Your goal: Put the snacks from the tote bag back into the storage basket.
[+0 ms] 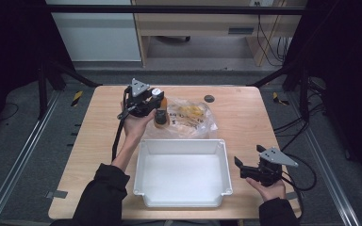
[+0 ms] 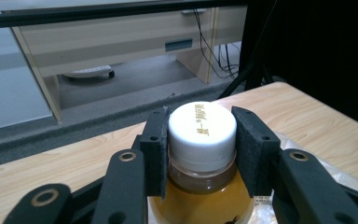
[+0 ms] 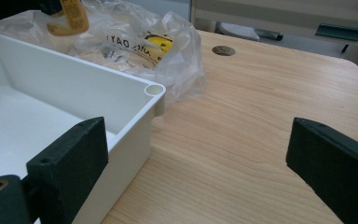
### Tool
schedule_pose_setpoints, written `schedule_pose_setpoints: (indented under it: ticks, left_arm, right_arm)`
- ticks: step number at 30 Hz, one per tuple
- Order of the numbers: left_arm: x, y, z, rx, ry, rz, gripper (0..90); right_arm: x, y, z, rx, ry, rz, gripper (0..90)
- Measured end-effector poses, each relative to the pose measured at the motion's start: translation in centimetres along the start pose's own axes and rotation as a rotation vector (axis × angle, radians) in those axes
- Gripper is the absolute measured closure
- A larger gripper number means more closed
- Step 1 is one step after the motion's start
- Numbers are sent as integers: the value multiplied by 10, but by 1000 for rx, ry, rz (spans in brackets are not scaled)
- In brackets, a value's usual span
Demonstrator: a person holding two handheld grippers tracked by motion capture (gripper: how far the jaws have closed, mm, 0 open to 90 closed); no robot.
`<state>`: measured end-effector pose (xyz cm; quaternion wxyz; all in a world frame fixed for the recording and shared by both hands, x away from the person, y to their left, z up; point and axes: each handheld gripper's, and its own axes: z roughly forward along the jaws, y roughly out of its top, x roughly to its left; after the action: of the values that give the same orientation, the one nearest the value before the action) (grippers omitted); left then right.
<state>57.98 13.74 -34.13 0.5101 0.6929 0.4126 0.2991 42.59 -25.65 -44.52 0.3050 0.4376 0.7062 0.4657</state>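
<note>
A small bottle (image 2: 202, 186) of amber liquid with a white cap (image 2: 202, 127) hangs above the table, over the left end of a clear plastic bag. My left gripper (image 2: 202, 140) is shut on its cap and neck, one black pad on each side. In the high view this gripper (image 1: 156, 104) and the bottle (image 1: 160, 117) are behind the white bin (image 1: 183, 149). My right gripper (image 1: 238, 165) rests at the table's right front, jaws wide apart and bare. In the right gripper view its jaws (image 3: 200, 158) frame the bin's corner (image 3: 152, 91).
A crumpled clear plastic bag (image 1: 193, 117) with yellow contents lies just behind the bin. A round dark cable hole (image 1: 209, 98) sits near the far edge. Bare wood lies to the right of the bin and bag. The bag (image 3: 140, 46) rises beyond the bin wall.
</note>
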Motion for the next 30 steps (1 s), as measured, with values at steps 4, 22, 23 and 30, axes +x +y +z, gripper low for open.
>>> schedule_pose_setpoints:
  ticks: [4, 22, 23, 30]
  left_arm:
    - [-1, 7, -10, -22, 2, 7, 590]
    - [-7, 31, -47, -80, -21, 32, 591]
    - [-8, 31, -49, -83, -25, 29, 591]
    - [-15, 33, -61, -81, -43, 57, 590]
  right_arm:
    - [0, 0, 0, -1, 1, 0, 58]
    - [0, 0, 0, -1, -2, 0, 59]
    - [0, 0, -1, -1, -2, 1, 59]
    - [0, 0, -1, -3, -2, 1, 60]
